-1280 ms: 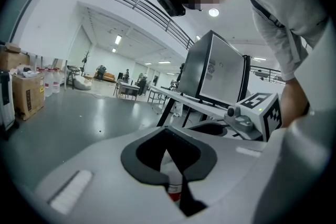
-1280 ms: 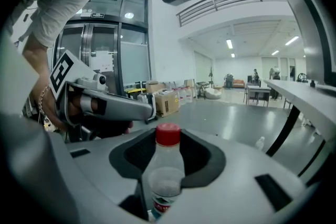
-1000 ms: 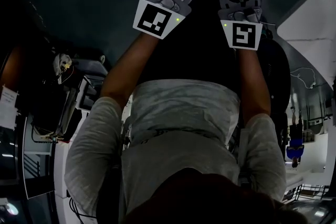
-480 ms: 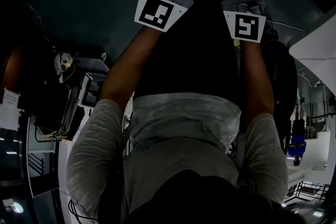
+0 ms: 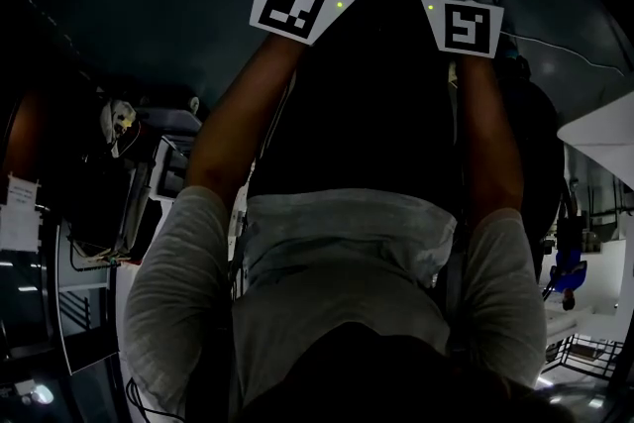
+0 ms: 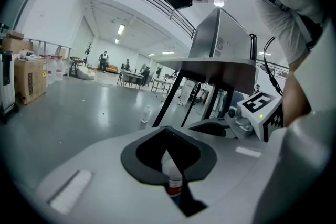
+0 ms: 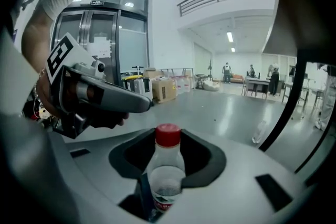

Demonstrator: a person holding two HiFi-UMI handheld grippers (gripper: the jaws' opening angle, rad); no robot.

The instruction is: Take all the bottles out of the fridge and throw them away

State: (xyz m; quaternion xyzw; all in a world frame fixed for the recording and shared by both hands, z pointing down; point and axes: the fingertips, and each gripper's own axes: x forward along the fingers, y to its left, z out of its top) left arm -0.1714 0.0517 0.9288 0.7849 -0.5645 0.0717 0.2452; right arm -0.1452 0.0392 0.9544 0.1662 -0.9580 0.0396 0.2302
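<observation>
Plastic bottles, two: right hand-held gripper (image 7: pixel 157 201) pinches the red-capped bottle (image 7: pixel 167 165); left hand-held gripper (image 6: pixel 176 195) apparently pinches the other bottle (image 6: pixel 170 168).

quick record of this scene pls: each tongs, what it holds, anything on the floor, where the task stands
left tongs: shut on the left bottle, clear plastic with a red label band
right tongs: shut on the right bottle, clear plastic, red cap pointing up
floor: a floor bottle, clear, near the black table legs
background: cardboard boxes by the wall
task stage: two bottles in hand, neither thrown away yet
</observation>
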